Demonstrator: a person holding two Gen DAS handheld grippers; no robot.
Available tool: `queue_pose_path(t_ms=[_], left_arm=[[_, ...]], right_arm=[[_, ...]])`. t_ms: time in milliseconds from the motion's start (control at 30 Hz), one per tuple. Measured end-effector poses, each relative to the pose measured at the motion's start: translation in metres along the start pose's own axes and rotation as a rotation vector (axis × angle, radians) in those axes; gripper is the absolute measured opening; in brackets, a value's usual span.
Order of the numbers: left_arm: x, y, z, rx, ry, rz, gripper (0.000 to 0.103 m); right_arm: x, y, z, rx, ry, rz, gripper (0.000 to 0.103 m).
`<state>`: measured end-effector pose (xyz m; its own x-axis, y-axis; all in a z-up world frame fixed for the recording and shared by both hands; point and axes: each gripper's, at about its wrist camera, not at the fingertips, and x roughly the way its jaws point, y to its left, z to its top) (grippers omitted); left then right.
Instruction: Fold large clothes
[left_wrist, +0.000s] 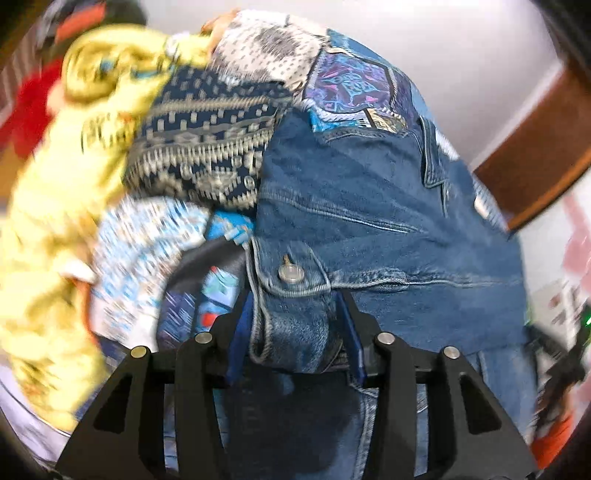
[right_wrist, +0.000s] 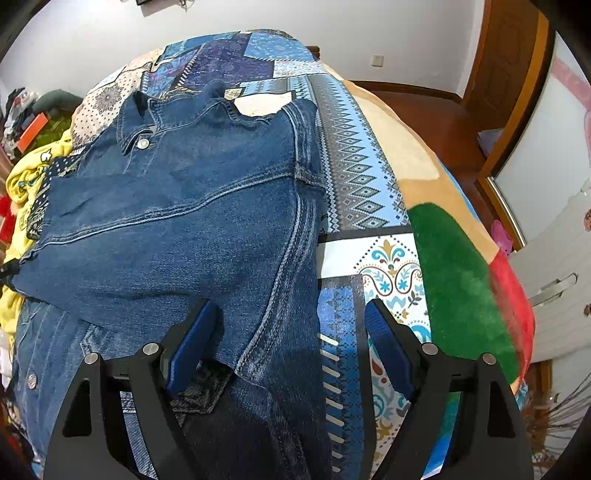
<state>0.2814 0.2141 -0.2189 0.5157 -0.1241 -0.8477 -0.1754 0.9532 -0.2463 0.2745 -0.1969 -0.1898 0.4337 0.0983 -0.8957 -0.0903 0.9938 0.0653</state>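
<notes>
Left gripper (left_wrist: 295, 325) with jaws clenched on a buttoned band of the denim jacket (left_wrist: 369, 206), the metal button (left_wrist: 291, 274) sitting just beyond the blue pads. Beyond that grip, blurred in the left wrist view, a heap of clothes: a yellow garment (left_wrist: 55, 229) at the left and a navy patterned knit (left_wrist: 207, 147) touching the denim's left side.

Right gripper (right_wrist: 291, 339) with jaws released and spread wide, one pad over the denim, the other over bare bedspread. Denim jacket (right_wrist: 177, 214) spread fairly flat on the bed, collar (right_wrist: 147, 122) toward the far edge, a long seamed side running along its right border. Patchwork bedspread (right_wrist: 354, 177) bare to the right of the jacket, out to the bed's right edge, where a fleecy blanket (right_wrist: 454, 266) in tan, green and red drapes over. Yellow garment (right_wrist: 26, 181) bunched at the bed's left edge, partly under the denim there, probably with more clothes behind it. White wall (right_wrist: 92, 40) behind the bed.
</notes>
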Motion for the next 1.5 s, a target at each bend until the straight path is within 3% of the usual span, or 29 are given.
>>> queue_pose_path(t_ms=[100, 167, 467, 700, 833, 900, 1033, 1067, 1100, 1167, 1267, 1500], left_arm=[[-0.014, 0.0, 0.015, 0.051, -0.057, 0.038, 0.071], [-0.02, 0.001, 0.028, 0.065, -0.095, 0.054, 0.074], [0.025, 0.011, 0.076, 0.052, -0.032, 0.078, 0.075], [0.082, 0.032, 0.091, -0.023, 0.057, 0.033, 0.074], [0.101, 0.038, 0.108, -0.025, 0.066, 0.014, 0.074], [0.109, 0.037, 0.118, -0.024, 0.066, -0.013, 0.063], [0.126, 0.029, 0.134, -0.008, 0.077, -0.061, 0.042], [0.13, 0.025, 0.138, -0.001, 0.079, -0.066, 0.03], [0.132, 0.023, 0.14, 0.002, 0.078, -0.065, 0.024], [0.131, 0.014, 0.144, 0.019, 0.059, -0.056, 0.014], [0.123, 0.005, 0.145, 0.048, 0.029, -0.016, 0.011], [0.061, 0.003, 0.16, 0.05, -0.095, -0.021, 0.01]], right_arm=[[-0.006, 0.0, 0.007, -0.01, -0.014, 0.024, 0.08], [-0.011, -0.002, 0.014, -0.005, -0.032, 0.043, 0.08], [-0.002, -0.014, 0.062, 0.023, -0.082, 0.094, 0.081], [0.039, -0.021, 0.093, 0.081, -0.028, 0.155, 0.08], [0.057, -0.02, 0.105, 0.079, -0.009, 0.171, 0.08], [0.065, -0.02, 0.112, 0.08, 0.003, 0.188, 0.073], [0.081, -0.018, 0.118, 0.08, 0.031, 0.208, 0.049], [0.083, -0.017, 0.119, 0.084, 0.025, 0.199, 0.044], [0.083, -0.018, 0.121, 0.091, 0.019, 0.194, 0.041], [0.082, -0.018, 0.125, 0.102, 0.013, 0.195, 0.025], [0.082, -0.02, 0.13, 0.108, 0.015, 0.217, 0.016], [0.049, -0.005, 0.163, 0.059, -0.077, 0.251, 0.014]])
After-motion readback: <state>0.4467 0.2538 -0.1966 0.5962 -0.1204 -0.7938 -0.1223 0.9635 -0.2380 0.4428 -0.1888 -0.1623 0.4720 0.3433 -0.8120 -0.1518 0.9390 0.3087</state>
